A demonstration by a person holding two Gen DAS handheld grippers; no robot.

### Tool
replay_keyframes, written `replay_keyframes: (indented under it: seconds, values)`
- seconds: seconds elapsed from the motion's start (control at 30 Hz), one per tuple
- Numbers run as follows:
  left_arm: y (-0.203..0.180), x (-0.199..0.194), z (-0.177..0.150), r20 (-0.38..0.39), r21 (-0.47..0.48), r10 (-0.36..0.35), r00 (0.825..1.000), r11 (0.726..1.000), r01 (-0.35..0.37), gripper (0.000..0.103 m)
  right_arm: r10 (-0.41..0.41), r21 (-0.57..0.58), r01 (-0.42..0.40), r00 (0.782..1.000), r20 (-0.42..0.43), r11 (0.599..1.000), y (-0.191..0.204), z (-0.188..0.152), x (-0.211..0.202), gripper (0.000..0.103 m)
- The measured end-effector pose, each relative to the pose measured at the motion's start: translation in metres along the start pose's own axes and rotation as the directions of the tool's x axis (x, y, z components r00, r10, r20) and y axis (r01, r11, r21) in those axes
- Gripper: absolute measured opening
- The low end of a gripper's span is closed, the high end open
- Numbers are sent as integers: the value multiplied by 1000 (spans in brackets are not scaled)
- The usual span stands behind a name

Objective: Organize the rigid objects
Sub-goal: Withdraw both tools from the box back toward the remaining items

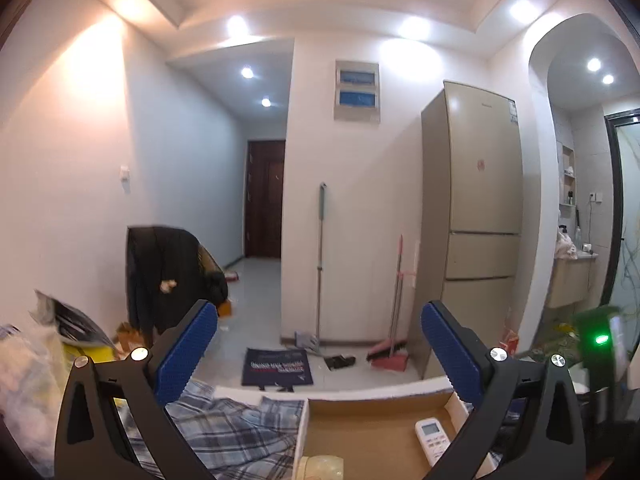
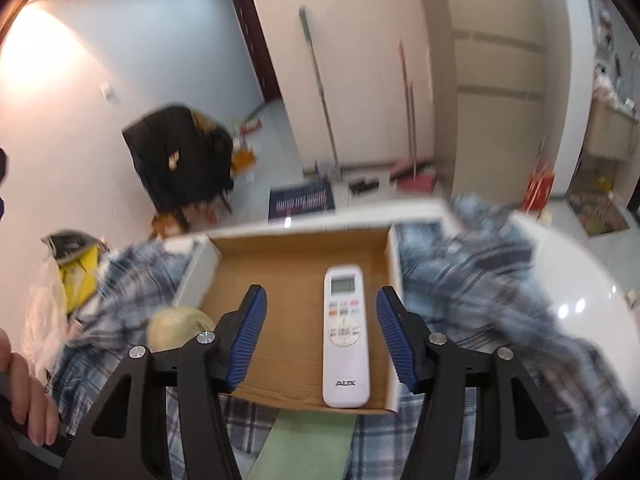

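Right gripper [image 2: 320, 336] jaws parted, empty, above white remote control [image 2: 345, 336] lying flat in shallow cardboard box [image 2: 296, 264] on plaid cloth [image 2: 472, 280]; left gripper [image 1: 320, 344] spread wide, empty, raised; beyond, mop [image 1: 319, 264], fridge [image 1: 480, 208]

One white remote control [image 2: 346, 336] lies in one open cardboard box [image 2: 296, 256]. One roll of tape [image 2: 180, 326] sits just left of the box. Far behind stand one fridge [image 1: 476, 208], one mop [image 1: 320, 264], one pink broom [image 1: 394, 304] and one dark doormat [image 1: 277, 366].
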State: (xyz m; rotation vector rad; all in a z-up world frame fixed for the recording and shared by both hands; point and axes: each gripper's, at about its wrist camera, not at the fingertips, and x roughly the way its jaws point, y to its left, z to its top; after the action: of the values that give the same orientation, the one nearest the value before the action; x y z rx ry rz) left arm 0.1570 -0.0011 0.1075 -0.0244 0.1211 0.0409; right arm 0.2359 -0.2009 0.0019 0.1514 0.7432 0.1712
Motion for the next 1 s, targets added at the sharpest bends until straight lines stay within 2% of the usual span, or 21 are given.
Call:
replay_keyframes:
  seconds: [0.07,0.1,0.13,0.2,0.23,0.33,0.4,0.47,0.6,0.77,0.83,0.93,0.97,1.0]
  values:
    - [-9,-23,16,8,27,44,999,999,-44,103,-18,-23,20,998,64,1000,5,2,-30,58]
    - [-10,-33,21,27,22,24,999,999,-24,103,-24,-35,27,996,90,999,7,1,-44,59]
    - [-11,-44,26,45,16,-10,999,1000,9,103,-29,-43,34,993,112,999,8,0,-56,59]
    - [-11,-70,36,78,15,-129,989,992,129,103,-35,-44,42,988,150,998,10,-3,-79,60]
    - [-10,-78,39,88,16,-154,984,988,153,103,-27,-42,34,986,165,999,9,-6,-90,61]
    - [-10,-100,42,98,20,-122,988,993,120,103,-14,-36,22,979,203,999,8,-17,-121,62]
    - [-11,-113,36,128,30,-41,991,999,37,103,-43,-39,54,970,238,998,7,-27,-139,62]
    - [-8,-123,26,138,30,2,990,1000,-6,103,-76,-52,94,959,274,994,4,-42,-159,62]
    - [4,-135,3,50,4,-43,998,999,43,103,-70,-54,89,953,294,995,0,-70,-180,62]
    - [1,-141,-18,-59,10,-88,994,996,88,103,-113,-18,123,953,281,992,-10,-97,-180,62]
    - [-3,-140,-29,-129,18,-121,984,992,124,103,-135,-11,143,954,268,990,-12,-106,-177,62]
    - [-10,-130,-42,-248,24,-187,951,980,199,103,-134,1,138,963,235,990,-16,-114,-167,62]
    - [-14,-124,-51,-296,26,-191,936,978,208,103,-134,8,135,966,219,991,-19,-118,-164,62]
    - [-15,-123,-57,-315,21,-191,930,978,208,103,-136,14,136,969,207,991,-21,-121,-160,62]
